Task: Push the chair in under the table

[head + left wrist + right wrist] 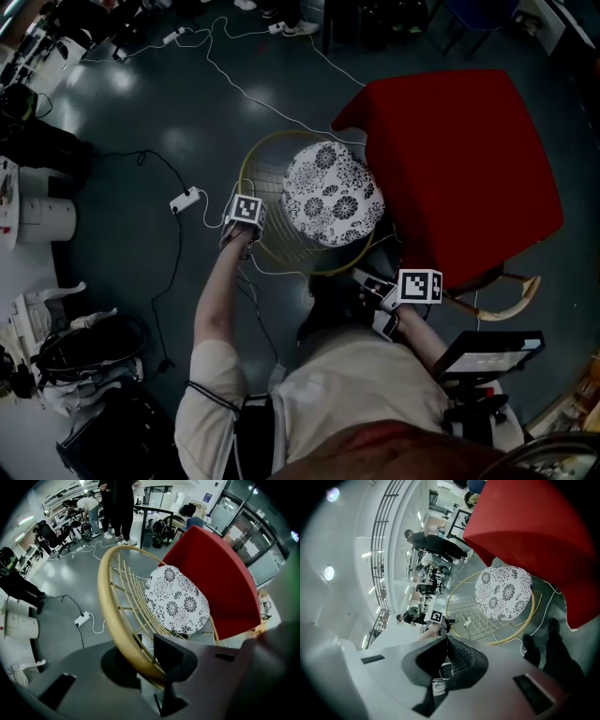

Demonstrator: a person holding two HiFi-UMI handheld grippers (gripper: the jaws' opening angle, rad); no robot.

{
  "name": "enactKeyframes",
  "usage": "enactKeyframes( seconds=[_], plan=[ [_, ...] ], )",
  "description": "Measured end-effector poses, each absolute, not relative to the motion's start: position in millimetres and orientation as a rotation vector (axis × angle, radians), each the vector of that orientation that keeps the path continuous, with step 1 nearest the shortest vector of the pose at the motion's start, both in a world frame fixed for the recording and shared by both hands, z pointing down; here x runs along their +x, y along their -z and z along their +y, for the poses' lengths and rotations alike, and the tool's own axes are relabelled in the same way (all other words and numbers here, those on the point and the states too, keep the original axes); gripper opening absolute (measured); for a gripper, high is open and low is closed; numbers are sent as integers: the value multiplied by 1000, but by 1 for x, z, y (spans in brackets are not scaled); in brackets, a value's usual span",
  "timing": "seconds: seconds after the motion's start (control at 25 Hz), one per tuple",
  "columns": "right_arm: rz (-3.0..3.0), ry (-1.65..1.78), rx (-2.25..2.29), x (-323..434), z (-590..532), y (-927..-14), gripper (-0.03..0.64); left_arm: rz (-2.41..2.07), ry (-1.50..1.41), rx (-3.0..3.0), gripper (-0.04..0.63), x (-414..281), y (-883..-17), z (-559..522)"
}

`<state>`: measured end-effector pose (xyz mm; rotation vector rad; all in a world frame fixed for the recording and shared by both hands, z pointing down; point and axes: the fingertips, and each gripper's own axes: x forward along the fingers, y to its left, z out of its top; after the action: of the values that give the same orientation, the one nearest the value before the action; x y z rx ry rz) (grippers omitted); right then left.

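Two grippers at work on one chair (281, 246), listed from near to far. Nearest, on the right, my right gripper (445, 641) is tilted a little downward with its fingers pressed together on nothing. It hangs just beside the chair's near right edge, and I cannot tell whether it touches. A little farther, on the left, my bare left forearm (217, 298) leads to my left gripper (147, 641). This one points straight down, its fingers clamped on the yellow rim (108, 597) of the chair's round wire back, with the rim running between the two pads. Beyond the rim lies the round seat cushion (333, 192), white with a dark flower print. Farther and to the right stands the table (469, 159), which has a red top. Its near left corner reaches over the far right part of the chair's rim, and the cushion lies just beside the table's left edge, so most of the seat is out from under the top. Left of the chair, on the dark glossy floor (122, 141), lies a white power strip (185, 200) with a white cable (234, 84) running on toward the far side. Farthest off, the left gripper view shows a person (119, 513) standing in dark clothes.
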<state>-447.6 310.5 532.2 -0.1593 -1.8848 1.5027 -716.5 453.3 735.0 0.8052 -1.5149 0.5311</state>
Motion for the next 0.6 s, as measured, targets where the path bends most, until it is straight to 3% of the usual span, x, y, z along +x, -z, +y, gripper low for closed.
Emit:
enactKeyframes(
  seconds=[0.6],
  plan=[
    [-1892,-1521,-146,-445,308,-537,11,-1510,-532,805,66,-714,-737,449]
  ],
)
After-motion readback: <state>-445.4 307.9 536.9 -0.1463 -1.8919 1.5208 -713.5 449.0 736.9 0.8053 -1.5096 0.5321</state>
